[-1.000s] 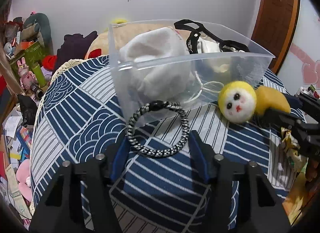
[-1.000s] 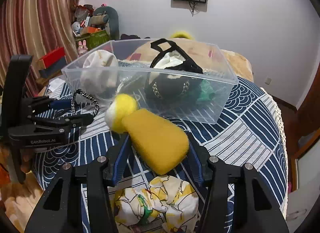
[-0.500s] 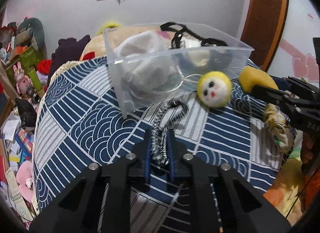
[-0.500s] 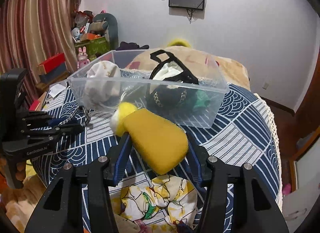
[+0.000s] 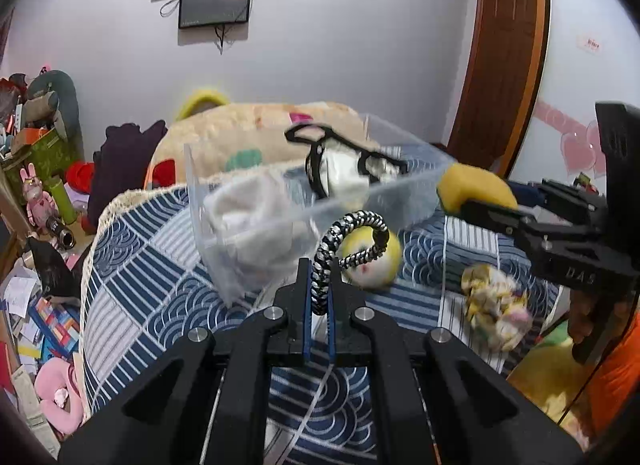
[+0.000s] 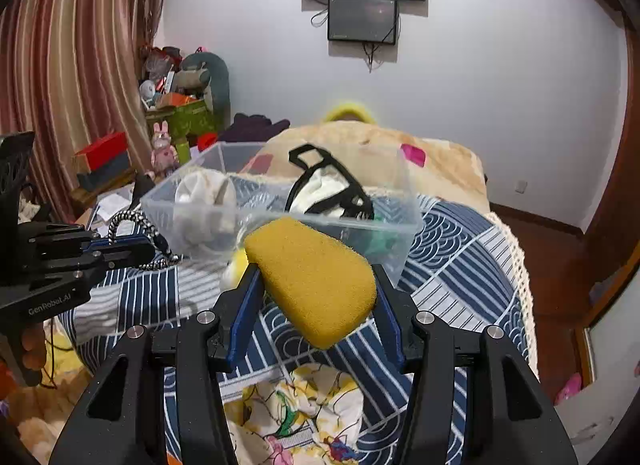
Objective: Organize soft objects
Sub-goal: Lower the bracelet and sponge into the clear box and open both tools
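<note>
My left gripper point(image 5: 319, 289) is shut on a black-and-white braided band point(image 5: 352, 237) and holds it lifted above the blue patterned cloth, in front of the clear plastic bin point(image 5: 208, 233). The band also shows in the right wrist view point(image 6: 132, 225). My right gripper point(image 6: 316, 297) is shut on a yellow sponge point(image 6: 316, 277), raised near the bin's point(image 6: 404, 221) front wall. The sponge shows in the left wrist view point(image 5: 472, 189) at the right. A round yellow plush face point(image 5: 372, 265) lies on the cloth behind the band. The bin holds a white cloth point(image 5: 256, 209) and a black-strapped item point(image 5: 340, 161).
A crumpled floral cloth point(image 5: 496, 305) lies on the cloth-covered table near its right edge, also below my right gripper point(image 6: 304, 417). A beige blanket point(image 5: 248, 137) lies behind the bin. Toys and boxes clutter the floor at the left point(image 5: 40, 193).
My left gripper closed on the braided band and lifted it off the cloth. My right gripper raised the sponge toward the bin, leaving the plush face on the cloth.
</note>
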